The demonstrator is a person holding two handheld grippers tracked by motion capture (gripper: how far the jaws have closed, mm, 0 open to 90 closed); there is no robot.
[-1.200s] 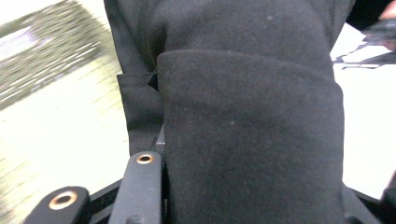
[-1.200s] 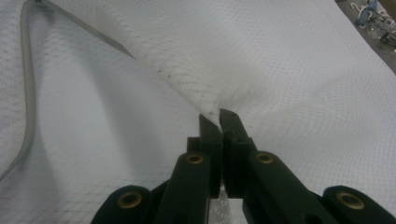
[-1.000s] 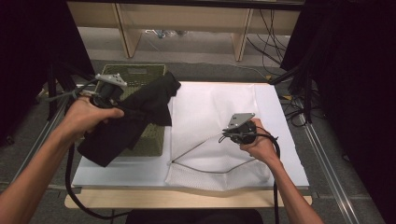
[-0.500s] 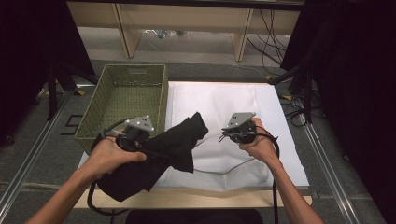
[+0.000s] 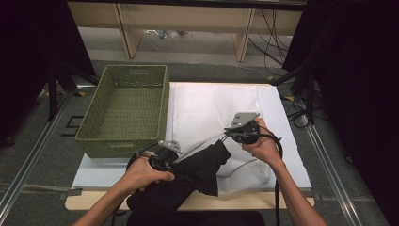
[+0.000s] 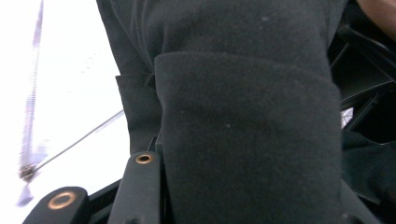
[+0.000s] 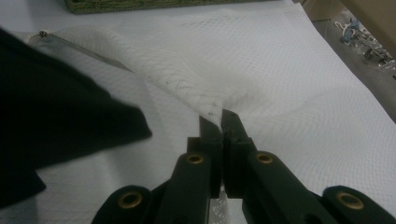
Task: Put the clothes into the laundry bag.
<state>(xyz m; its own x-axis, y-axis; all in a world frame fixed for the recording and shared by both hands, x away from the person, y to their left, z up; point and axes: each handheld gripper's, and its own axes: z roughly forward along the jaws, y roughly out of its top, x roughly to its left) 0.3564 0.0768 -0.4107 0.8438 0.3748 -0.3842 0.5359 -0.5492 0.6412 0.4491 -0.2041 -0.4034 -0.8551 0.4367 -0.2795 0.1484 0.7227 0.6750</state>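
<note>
Near table's front edge, left tongs (image 5: pixel 176 162) clamp black garment (image 5: pixel 193 176).

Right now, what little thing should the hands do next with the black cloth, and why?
Probably slide the black cloth forward into the gap of the white mesh bag. The right gripper pinches the bag's edge and lifts it, so the zipped mouth stands open, and the left gripper holds the cloth right at that opening, its end just touching the bag.
</note>
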